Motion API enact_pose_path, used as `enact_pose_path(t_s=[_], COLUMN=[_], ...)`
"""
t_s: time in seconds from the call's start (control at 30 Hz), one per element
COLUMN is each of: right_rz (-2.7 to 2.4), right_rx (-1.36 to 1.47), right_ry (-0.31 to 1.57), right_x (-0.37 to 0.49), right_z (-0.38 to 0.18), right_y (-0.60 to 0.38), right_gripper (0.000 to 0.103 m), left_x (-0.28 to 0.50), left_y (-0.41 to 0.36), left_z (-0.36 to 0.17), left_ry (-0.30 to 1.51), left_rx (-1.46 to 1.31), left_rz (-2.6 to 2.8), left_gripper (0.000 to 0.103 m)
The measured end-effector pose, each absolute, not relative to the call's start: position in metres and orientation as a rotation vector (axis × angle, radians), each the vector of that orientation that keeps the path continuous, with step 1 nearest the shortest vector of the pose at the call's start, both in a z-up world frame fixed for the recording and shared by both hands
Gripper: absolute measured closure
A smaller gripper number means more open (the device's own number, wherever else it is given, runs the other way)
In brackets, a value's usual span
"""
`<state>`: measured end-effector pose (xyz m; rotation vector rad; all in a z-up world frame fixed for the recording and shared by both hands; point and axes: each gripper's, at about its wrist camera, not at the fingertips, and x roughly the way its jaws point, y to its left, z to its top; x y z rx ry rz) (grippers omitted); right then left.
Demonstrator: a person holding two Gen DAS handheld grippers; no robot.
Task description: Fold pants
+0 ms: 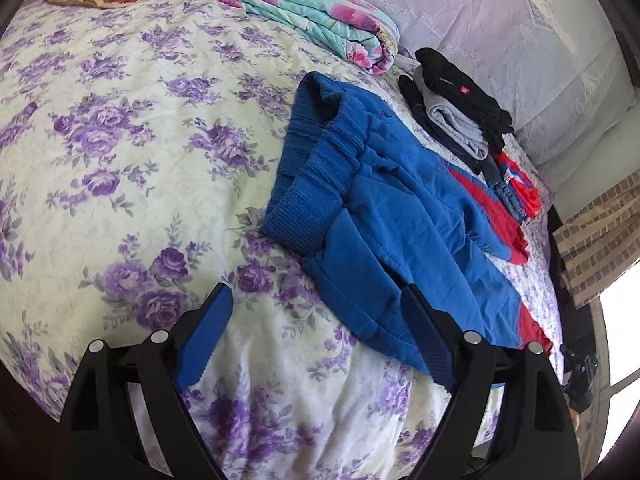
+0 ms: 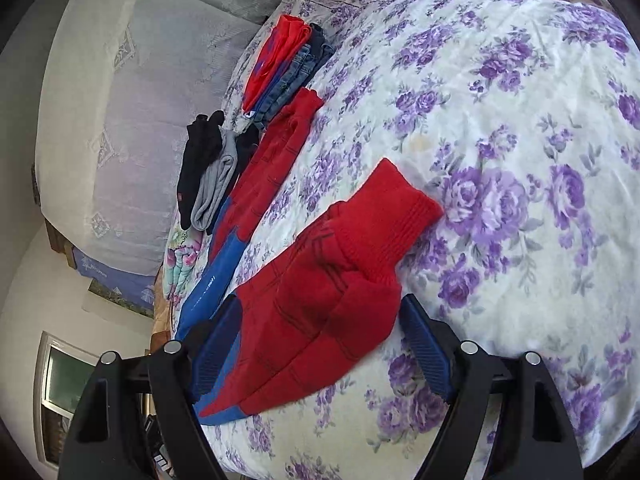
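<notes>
The blue-and-red padded pants (image 1: 404, 216) lie spread on the floral-printed bedspread (image 1: 120, 140), their ribbed waistband toward the middle of the bed and their legs running toward its edge. Behind them, nearer the bed's far edge, sits a stack of folded dark and grey garments (image 1: 460, 108), with a folded red and denim pile (image 1: 516, 188) just beside it. A folded floral quilt (image 1: 312, 12) lies farther back on the bedspread. In the right wrist view, one ribbed red pant cuff (image 2: 384, 216) lies well apart from the other leg (image 2: 276, 152), which runs beside both piles.
</notes>
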<state>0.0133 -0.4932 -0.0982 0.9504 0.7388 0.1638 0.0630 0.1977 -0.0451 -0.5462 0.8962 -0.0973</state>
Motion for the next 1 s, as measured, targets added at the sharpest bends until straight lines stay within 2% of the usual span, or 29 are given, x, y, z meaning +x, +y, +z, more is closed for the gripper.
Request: enact_pose_path(t_s=[0.07, 0.17, 0.27, 0.3, 0.33, 0.37, 0.4, 0.43, 0.53, 0.63, 0.73, 0.77, 0.8, 0.83, 0.9, 1.0], right_rz=[0.167, 0.171, 0.192, 0.195, 0.2, 0.206, 0.21, 0.213, 0.214, 0.212, 0.178, 0.16, 0.161, 0.178, 0.172, 0.11], right_rx=[0.939, 0.97, 1.01, 1.007, 0.999, 0.993, 0.988, 0.984, 0.966, 0.95, 0.94, 0.947, 0.972, 0.995, 1.005, 0.947], right_ry=[0.737, 0.738, 0.738, 0.735, 0.732, 0.727, 0.72, 0.711, 0.684, 0.675, 0.754, 0.794, 0.818, 0.809, 0.785, 0.709], right_x=[0.018, 0.026, 0.031, 0.031, 0.032, 0.033, 0.034, 0.034, 0.035, 0.032, 0.03, 0.029, 0.025, 0.019, 0.007, -0.005], right_z=[-0.098, -0.103, -0.107, -0.106, -0.104, -0.101, -0.098, -0.094, -0.08, -0.073, -0.092, -0.102, -0.11, -0.113, -0.105, -0.075], right_y=[-0.492, -0.498, -0.505, -0.505, -0.505, -0.504, -0.504, -0.504, -0.507, -0.511, -0.513, -0.513, -0.515, -0.518, -0.528, -0.547], right_gripper=[0.032, 0.056, 0.068, 0.071, 0.075, 0.08, 0.082, 0.082, 0.084, 0.084, 0.083, 0.077, 0.077, 0.077, 0.069, 0.066], left_x=[0.068, 0.082, 0.095, 0.097, 0.097, 0.097, 0.096, 0.095, 0.087, 0.074, 0.069, 0.069, 0.069, 0.066, 0.056, 0.045], left_y=[0.2, 0.208, 0.211, 0.21, 0.208, 0.206, 0.207, 0.209, 0.215, 0.214, 0.214, 0.214, 0.214, 0.214, 0.218, 0.23], left_z=[-0.046, -0.046, -0.047, -0.047, -0.046, -0.045, -0.045, -0.045, -0.039, -0.021, -0.024, -0.032, -0.038, -0.042, -0.038, -0.012], left_ry=[0.895, 0.876, 0.878, 0.879, 0.876, 0.877, 0.877, 0.872, 0.844, 0.808, 0.838, 0.874, 0.9, 0.911, 0.887, 0.812], left_rx=[-0.573, -0.654, -0.714, -0.719, -0.717, -0.716, -0.724, -0.748, -0.767, -0.709, -0.667, -0.661, -0.648, -0.63, -0.593, -0.499], left_rz=[-0.092, -0.087, -0.097, -0.096, -0.099, -0.11, -0.115, -0.13, -0.127, -0.113, -0.085, -0.061, -0.036, -0.006, 0.008, 0.104], left_gripper=[0.02, 0.02, 0.02, 0.024, 0.039, 0.047, 0.066, 0.074, 0.078, 0.078, 0.076, 0.074, 0.066, 0.053, 0.043, 0.029])
